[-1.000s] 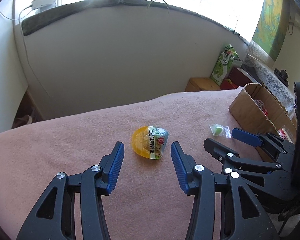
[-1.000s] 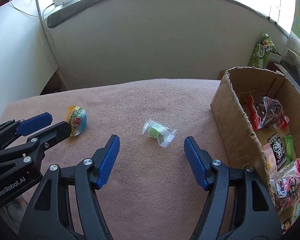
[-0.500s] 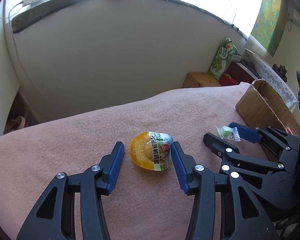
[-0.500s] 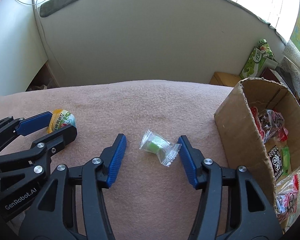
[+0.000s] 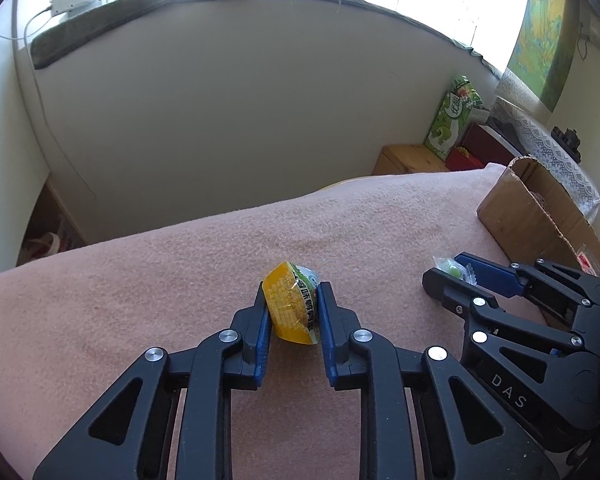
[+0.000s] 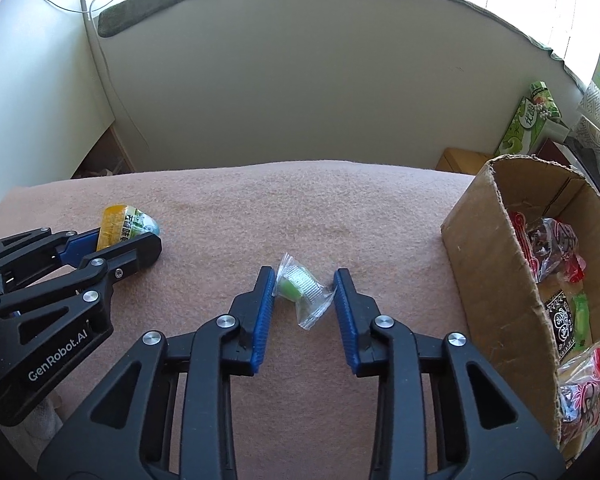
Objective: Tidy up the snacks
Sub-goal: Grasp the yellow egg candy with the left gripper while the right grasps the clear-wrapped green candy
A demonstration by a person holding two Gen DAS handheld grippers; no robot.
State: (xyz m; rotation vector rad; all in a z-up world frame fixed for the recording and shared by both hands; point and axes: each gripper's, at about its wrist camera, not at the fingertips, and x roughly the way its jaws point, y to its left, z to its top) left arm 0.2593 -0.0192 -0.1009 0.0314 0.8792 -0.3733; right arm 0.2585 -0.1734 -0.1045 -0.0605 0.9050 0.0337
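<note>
So the left hand-held gripper [image 5: 291, 300] is clamped tight on the yellow snack pack [image 5: 294, 307], both blue pads squeezing its sides, and the pack sits on the pink blanket [image 5: 180, 280] right at the fingertips. The right hand-held gripper [image 6: 305, 280] is closing around the small green candy [image 6: 300, 289]; the left pad is at the wrapper, the right one only at its crinkled edge. The cardboard box [image 6: 496, 280] of snacks sits just right of that gripper, partly cut off by the frame. The print on the pack is too small to read.
</note>
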